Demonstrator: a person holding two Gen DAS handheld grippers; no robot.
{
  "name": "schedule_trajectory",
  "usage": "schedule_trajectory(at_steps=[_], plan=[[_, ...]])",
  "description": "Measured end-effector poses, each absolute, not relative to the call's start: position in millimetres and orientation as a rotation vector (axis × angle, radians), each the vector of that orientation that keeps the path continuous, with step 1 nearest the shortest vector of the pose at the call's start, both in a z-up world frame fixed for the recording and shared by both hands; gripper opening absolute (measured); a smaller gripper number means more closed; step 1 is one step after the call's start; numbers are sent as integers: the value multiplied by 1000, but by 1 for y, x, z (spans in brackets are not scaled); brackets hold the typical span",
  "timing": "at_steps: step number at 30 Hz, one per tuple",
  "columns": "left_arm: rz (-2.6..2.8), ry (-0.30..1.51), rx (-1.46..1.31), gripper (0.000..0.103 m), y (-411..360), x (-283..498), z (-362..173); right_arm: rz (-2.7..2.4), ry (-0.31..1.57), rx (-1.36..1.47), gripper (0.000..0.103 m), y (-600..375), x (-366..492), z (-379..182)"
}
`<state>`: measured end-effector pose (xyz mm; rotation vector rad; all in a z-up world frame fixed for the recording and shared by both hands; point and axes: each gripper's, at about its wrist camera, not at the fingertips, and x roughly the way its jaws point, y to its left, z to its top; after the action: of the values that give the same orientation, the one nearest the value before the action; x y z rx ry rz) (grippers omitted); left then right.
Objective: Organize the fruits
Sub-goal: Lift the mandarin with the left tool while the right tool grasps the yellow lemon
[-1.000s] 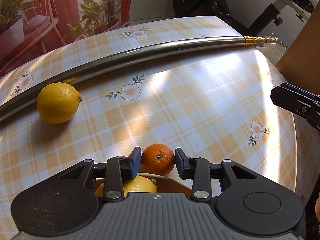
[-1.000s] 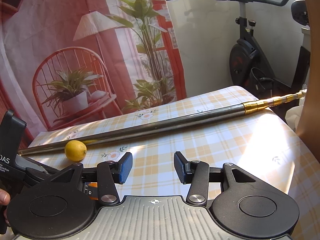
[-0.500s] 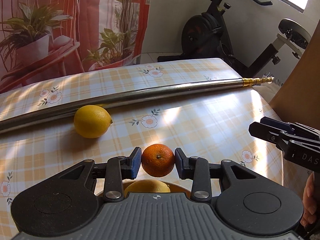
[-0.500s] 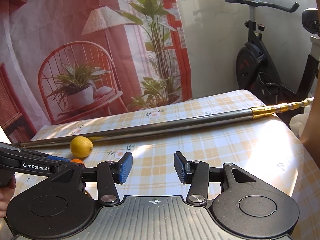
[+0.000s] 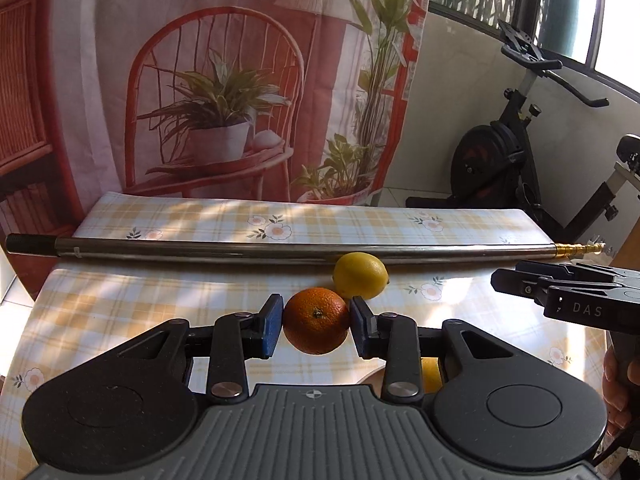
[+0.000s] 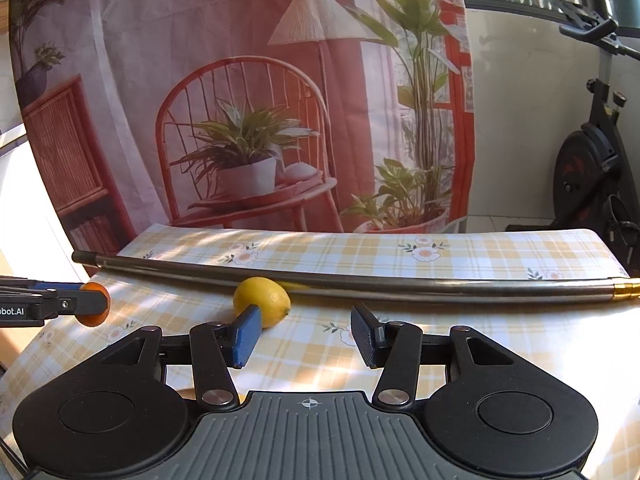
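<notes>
A lemon [image 5: 361,275] sits by the long pole [image 5: 304,251]. The left gripper [image 5: 316,322] squeezes an orange [image 5: 317,321]; the right gripper's [image 6: 306,334] fingers are apart.

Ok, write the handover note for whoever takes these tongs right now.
Left tongs: shut on the orange, held clear of the table.
Right tongs: open, empty, pointing toward the lemon.
That lemon lies on the table beside the metal pole. Another yellow fruit peeks out below the left tongs.
Done: orange picked up.
Left: place the orange, then probably collect the lemon.
</notes>
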<state>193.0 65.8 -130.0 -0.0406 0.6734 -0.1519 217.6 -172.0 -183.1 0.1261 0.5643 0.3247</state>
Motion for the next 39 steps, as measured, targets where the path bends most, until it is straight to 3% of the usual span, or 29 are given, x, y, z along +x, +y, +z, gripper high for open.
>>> schedule_trajectory(at_steps=[10, 16, 39], plan=[[-55, 653, -121, 38, 125, 186, -139, 433, 666, 19, 63, -101, 282, -199], [-41, 656, -179, 38, 141, 189, -152, 415, 739, -73, 67, -67, 317, -222], [-65, 674, -245, 38, 148, 194, -168, 347, 904, -36, 67, -52, 372, -255]])
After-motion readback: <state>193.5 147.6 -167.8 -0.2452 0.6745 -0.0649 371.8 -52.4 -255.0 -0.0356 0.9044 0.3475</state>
